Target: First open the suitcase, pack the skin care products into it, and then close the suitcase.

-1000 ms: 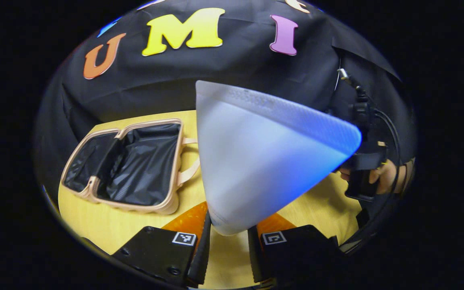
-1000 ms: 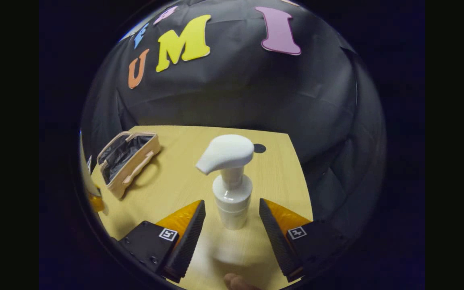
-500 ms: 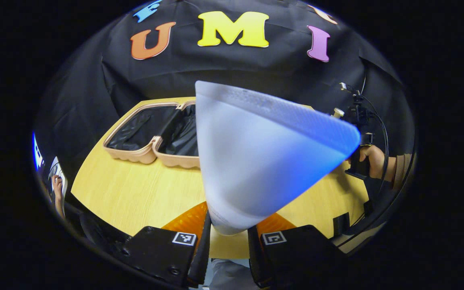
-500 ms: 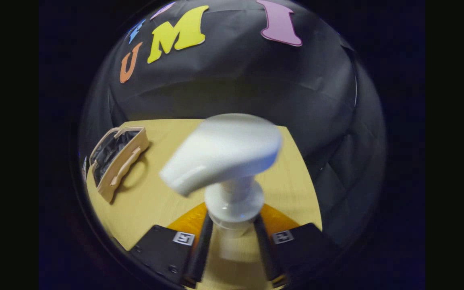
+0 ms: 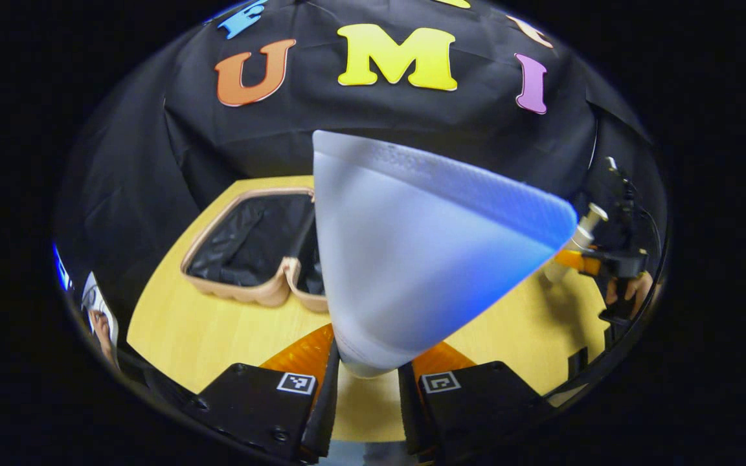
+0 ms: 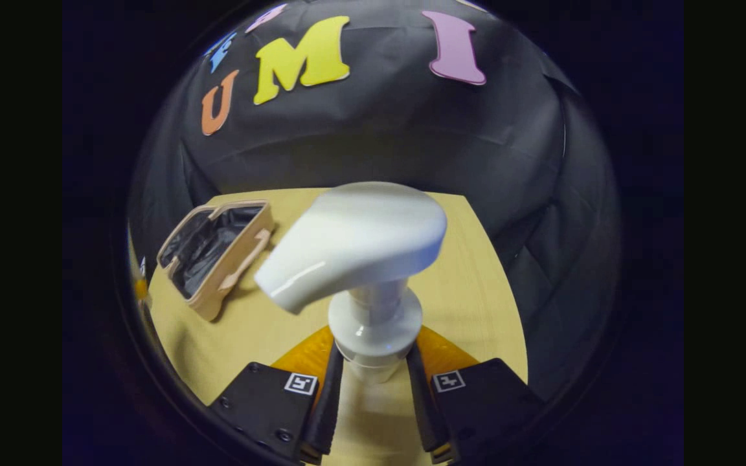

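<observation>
Suitcase point(image 5: 253, 249) first, at the left of my left gripper view: it lies flat and open on the yellow worktop point(image 5: 217, 330), its dark lining showing inside the tan shell. Its right part is hidden behind the tube point(image 5: 412, 259) I carry. My left hand-held gripper point(image 5: 366, 401) is closed on the narrow end of that pale, frosted tube, both fingers pressing it, and the tube fans out wide toward its crimped far edge. Farther right in the same view, my other hand point(image 5: 629, 288) holds the right hand-held gripper above the worktop's far side, with the pump bottle sticking up from it.

Going through my right gripper view, the open suitcase point(image 6: 214, 255) sits at the left on the worktop point(image 6: 470, 285), well apart from what I hold. In the middle, my right hand-held gripper point(image 6: 373, 395) is clamped on the neck of the white pump bottle point(image 6: 360, 243), both fingers against it just below the collar. The pump head points down-left, toward the suitcase side.
</observation>
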Tool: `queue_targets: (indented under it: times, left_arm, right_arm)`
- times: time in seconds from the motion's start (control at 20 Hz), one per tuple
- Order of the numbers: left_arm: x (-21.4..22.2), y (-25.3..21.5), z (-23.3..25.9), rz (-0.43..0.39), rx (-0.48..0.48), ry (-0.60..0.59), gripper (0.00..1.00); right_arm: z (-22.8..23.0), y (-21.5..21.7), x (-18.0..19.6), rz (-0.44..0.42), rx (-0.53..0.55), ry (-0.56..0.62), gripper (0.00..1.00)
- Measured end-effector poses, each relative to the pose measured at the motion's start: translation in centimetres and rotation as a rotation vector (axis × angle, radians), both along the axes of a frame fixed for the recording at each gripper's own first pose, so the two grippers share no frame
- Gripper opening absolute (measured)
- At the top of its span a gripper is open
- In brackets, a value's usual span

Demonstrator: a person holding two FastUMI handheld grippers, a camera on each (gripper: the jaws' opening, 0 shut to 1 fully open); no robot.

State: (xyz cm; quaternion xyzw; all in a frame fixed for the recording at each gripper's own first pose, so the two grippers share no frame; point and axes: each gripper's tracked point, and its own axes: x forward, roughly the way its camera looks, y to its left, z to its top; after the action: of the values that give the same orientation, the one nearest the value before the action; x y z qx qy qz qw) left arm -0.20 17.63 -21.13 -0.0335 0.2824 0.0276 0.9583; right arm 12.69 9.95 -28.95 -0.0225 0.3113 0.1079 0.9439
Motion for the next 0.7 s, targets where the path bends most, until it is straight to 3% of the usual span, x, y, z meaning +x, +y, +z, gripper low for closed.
queue_targets:
  times: [0.25,0.35,0.5,0.7]
  left_arm:
    - [8.7,2.3,1.0,-0.044,0.003,-0.029,0.45]
    - [11.0,2.5,-1.1,-0.057,0.014,0.038,0.45]
    - [13.6,2.7,-5.1,-0.053,-0.013,0.153,0.45]
    - [14.5,3.0,-9.0,-0.033,-0.026,0.286,0.45]
  right_arm:
    - [2.6,2.8,-5.9,-0.033,0.046,0.031,0.48]
    - [3.5,3.4,-8.0,-0.067,0.065,0.035,0.47]
    - [4.2,3.1,-10.4,-0.075,-0.006,0.016,0.47]
    - [4.2,2.8,-12.5,-0.132,-0.02,0.041,0.48]
